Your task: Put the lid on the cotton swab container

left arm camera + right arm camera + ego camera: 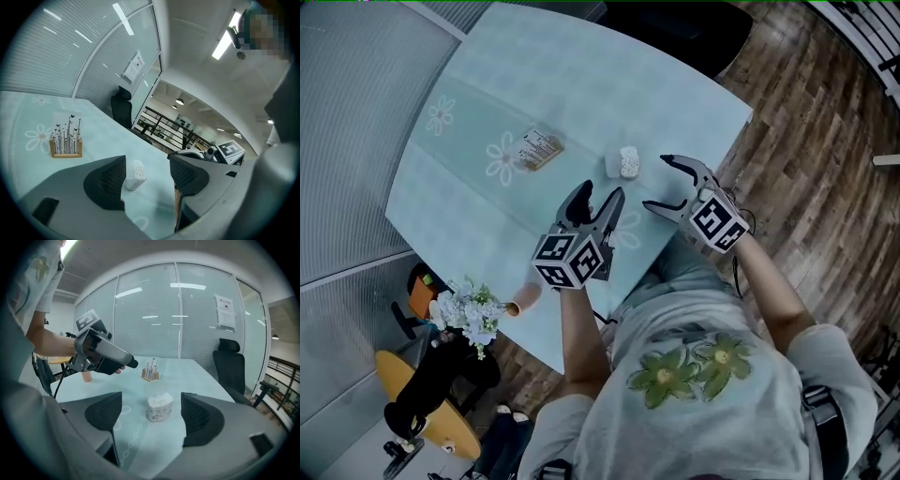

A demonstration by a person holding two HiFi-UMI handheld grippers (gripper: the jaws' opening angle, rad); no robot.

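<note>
The cotton swab container [626,162] is a small white tub standing open on the pale teal table [534,84], its swab heads showing at the top. No lid is in view in any frame. My right gripper [658,182] hovers just right of the tub, open and empty; in the right gripper view the container [160,407] stands ahead between the jaws, untouched. My left gripper [600,195] is open in front of the tub, a little apart from it. In the left gripper view the container [133,175] sits beyond the left jaw.
A wooden card holder [539,150] stands mid-table, also in the left gripper view [65,140]. A pink cup [525,298] and white flowers [469,314] are at the table's near left edge. A black office chair [232,362] stands by the far side.
</note>
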